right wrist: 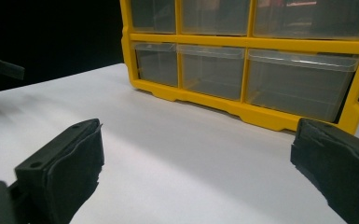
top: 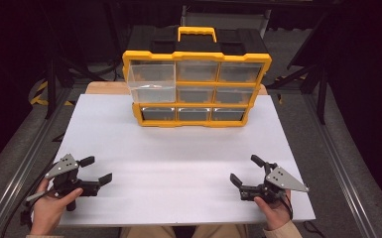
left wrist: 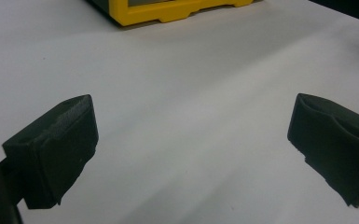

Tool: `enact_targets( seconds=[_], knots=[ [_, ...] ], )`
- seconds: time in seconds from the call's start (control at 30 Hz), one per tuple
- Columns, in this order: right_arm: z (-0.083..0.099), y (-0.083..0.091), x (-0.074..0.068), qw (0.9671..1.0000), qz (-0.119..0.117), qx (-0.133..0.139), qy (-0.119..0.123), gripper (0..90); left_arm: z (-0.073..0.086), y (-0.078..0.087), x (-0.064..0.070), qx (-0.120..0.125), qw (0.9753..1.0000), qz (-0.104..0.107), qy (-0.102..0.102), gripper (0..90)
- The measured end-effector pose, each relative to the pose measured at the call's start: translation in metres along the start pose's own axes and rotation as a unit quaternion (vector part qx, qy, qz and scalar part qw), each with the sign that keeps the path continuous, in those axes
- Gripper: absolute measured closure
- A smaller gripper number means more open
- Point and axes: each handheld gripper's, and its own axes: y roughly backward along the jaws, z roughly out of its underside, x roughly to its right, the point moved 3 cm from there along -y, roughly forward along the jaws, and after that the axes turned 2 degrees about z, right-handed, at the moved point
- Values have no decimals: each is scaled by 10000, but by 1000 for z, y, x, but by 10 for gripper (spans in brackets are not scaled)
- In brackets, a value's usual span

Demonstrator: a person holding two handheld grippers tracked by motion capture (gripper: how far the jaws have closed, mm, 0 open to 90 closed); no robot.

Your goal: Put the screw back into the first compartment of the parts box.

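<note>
A yellow and black organizer [top: 197,84] with clear drawers stands at the far middle of the white table [top: 178,163]. Its top-left drawer [top: 151,82] is pulled out toward me. My left gripper [top: 96,170] rests near the front left of the table, held by a hand, jaws wide apart and empty. My right gripper [top: 243,170] sits at the front right, also open and empty. In the left gripper view my left gripper [left wrist: 191,135] faces the organizer's yellow base [left wrist: 177,11]. In the right gripper view my right gripper [right wrist: 196,163] faces the organizer's lower drawers [right wrist: 242,74].
A wooden board [top: 106,88] shows behind the white table top at the left. Metal frame rails [top: 25,163] run along both sides of the table. The left gripper's jaw [right wrist: 2,67] appears far off at the left in the right gripper view.
</note>
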Motion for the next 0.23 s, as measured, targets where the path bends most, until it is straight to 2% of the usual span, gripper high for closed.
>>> enact_targets(
  seconds=[0.13, 0.23],
  knots=[
    [1, -1, -1, 10000, -22, -14, 11, 29, 4, 2, -1, 95, 9999, -33, 54, 24],
    [1, -1, -1, 10000, -31, -19, 11, 29, 5, 2, 0, 130, 9999, -59, -18, 19]
  ],
)
